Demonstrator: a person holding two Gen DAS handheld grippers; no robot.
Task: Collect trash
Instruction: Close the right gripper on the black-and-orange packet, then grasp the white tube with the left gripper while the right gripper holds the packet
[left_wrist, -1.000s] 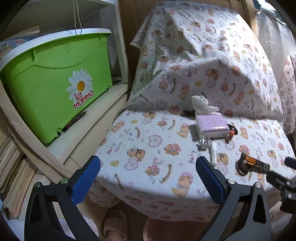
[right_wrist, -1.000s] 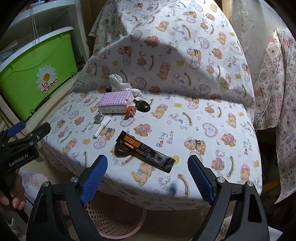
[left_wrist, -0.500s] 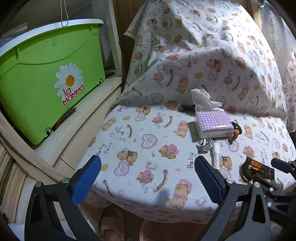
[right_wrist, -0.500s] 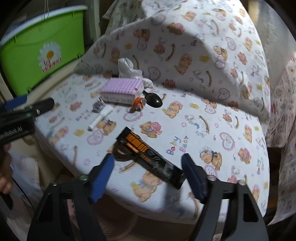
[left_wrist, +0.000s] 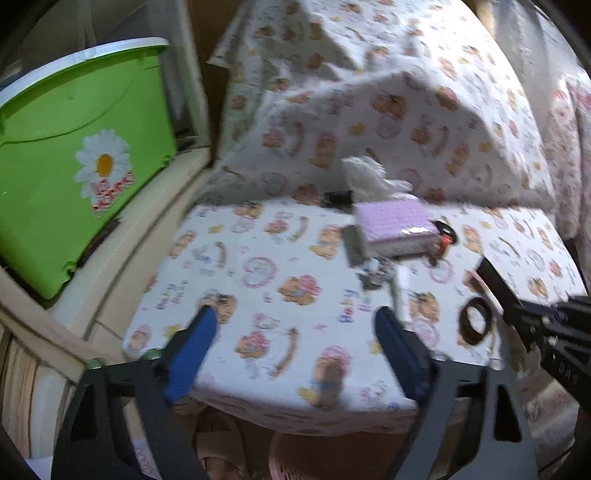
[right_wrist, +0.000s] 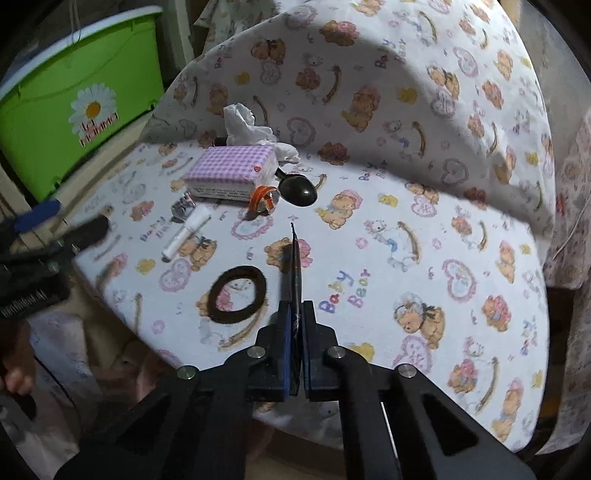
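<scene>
A black snack wrapper (right_wrist: 295, 266) stands edge-on above the teddy-bear cloth (right_wrist: 406, 229), and my right gripper (right_wrist: 295, 314) is shut on its near end. In the left wrist view the same wrapper (left_wrist: 495, 280) slants up from the right gripper (left_wrist: 528, 314). A dark hair tie (right_wrist: 236, 293) lies flat just left of the wrapper. My left gripper (left_wrist: 295, 332) hovers over the cloth's front left; its jaws are closing with nothing between them. A crumpled white tissue (right_wrist: 243, 122) sits behind a purple checked box (right_wrist: 231, 171).
A white tube (right_wrist: 186, 232), a foil scrap (right_wrist: 183, 208), an orange ring (right_wrist: 264, 199) and a black oval piece (right_wrist: 299, 190) lie near the box. A green bin (left_wrist: 74, 155) stands on the left shelf. A pink basket (left_wrist: 295, 458) sits below the table's front edge.
My right gripper has closed on the black wrapper and lifted it off the hair tie, turning it edge-on. The left gripper's jaws have narrowed and it has moved closer over the cloth.
</scene>
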